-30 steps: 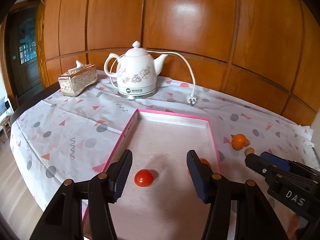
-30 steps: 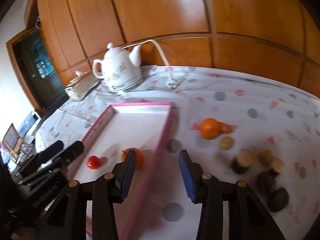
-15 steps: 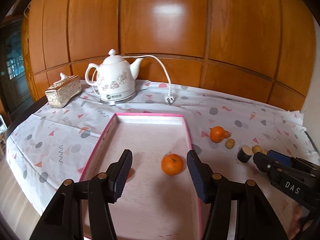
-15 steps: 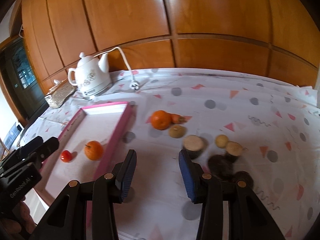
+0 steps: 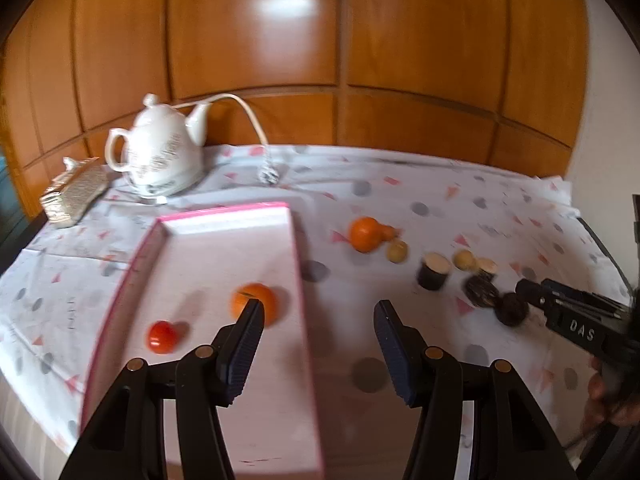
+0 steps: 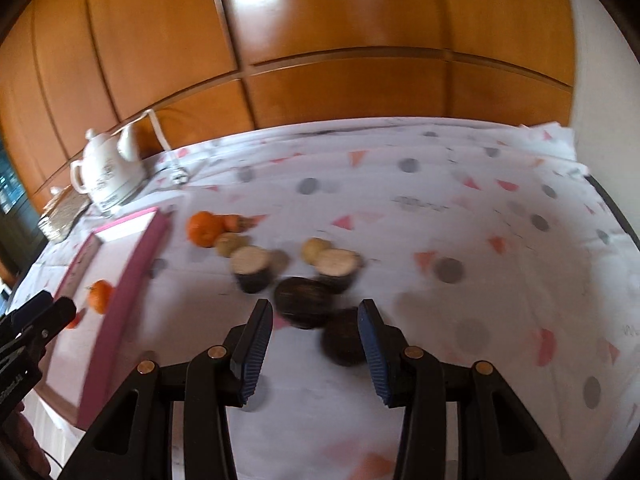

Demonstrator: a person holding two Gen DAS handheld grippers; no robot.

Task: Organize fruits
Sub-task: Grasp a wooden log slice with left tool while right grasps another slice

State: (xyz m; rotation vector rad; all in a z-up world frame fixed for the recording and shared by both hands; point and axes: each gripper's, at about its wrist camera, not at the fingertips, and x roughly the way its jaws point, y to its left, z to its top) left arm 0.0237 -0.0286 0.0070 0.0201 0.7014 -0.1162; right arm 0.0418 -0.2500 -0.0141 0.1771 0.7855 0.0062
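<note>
A pink-rimmed tray holds an orange and a red tomato. My left gripper hangs open and empty over the tray's right rim. On the cloth to the right lie another orange, small yellow fruits, dark pieces with pale cut tops and dark round fruits. My right gripper is open, just short of a dark round fruit. A second dark fruit sits by its right finger. The cut pieces and the orange lie beyond.
A white kettle with a loose cord and plug stands at the back left, beside a woven tissue box. A wood-panelled wall closes the back. The table's dark edge runs along the right.
Both grippers have swung to the right. The left went from above the tray's middle to its right rim. The right went from the tray rim to the dark fruits. Neither holds anything.
</note>
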